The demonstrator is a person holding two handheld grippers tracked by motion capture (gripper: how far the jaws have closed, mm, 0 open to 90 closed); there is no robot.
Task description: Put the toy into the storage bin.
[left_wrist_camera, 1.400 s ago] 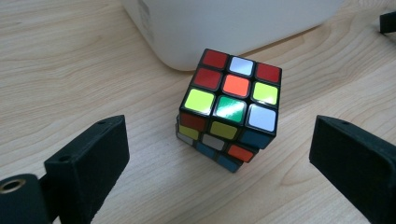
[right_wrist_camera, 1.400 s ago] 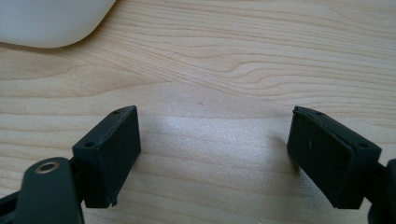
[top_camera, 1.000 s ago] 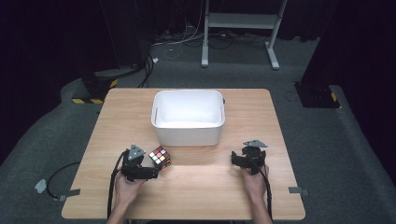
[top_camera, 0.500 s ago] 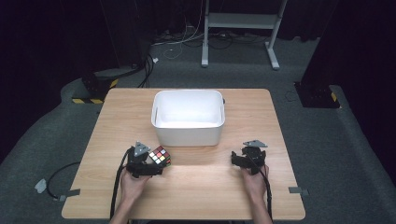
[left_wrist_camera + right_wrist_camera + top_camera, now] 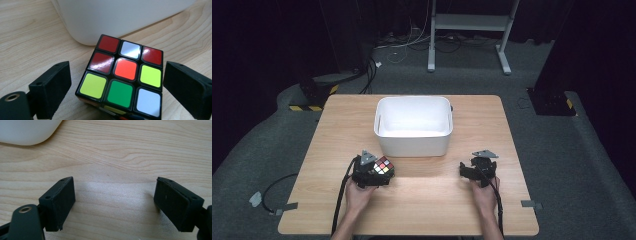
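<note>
We have our left gripper (image 5: pixel 117 87) around the puzzle cube (image 5: pixel 123 80), just in front of the white tub (image 5: pixel 413 125); its jaws have been closing, with small gaps left. Our right gripper (image 5: pixel 115 205) sits wide open over bare table (image 5: pixel 432 205), holding nothing.

cube (image 5: pixel 125 80): black frame with glossy square stickers; top face shows dark red, white, red in the far row, dark red, orange-red, yellow-green in the middle, yellow-green, green, white in the near row
tub (image 5: pixel 413 125): plain white, inside and out
table (image 5: pixel 342 125): light wood with a fine, wavy brown grain
left gripper (image 5: pixel 373 172): black, with a grey plate on top
right gripper (image 5: pixel 477 170): black, grey plate too
floor (image 5: pixel 592 150): dark grey
tape (image 5: pixel 307 107): yellow and black stripes
</note>
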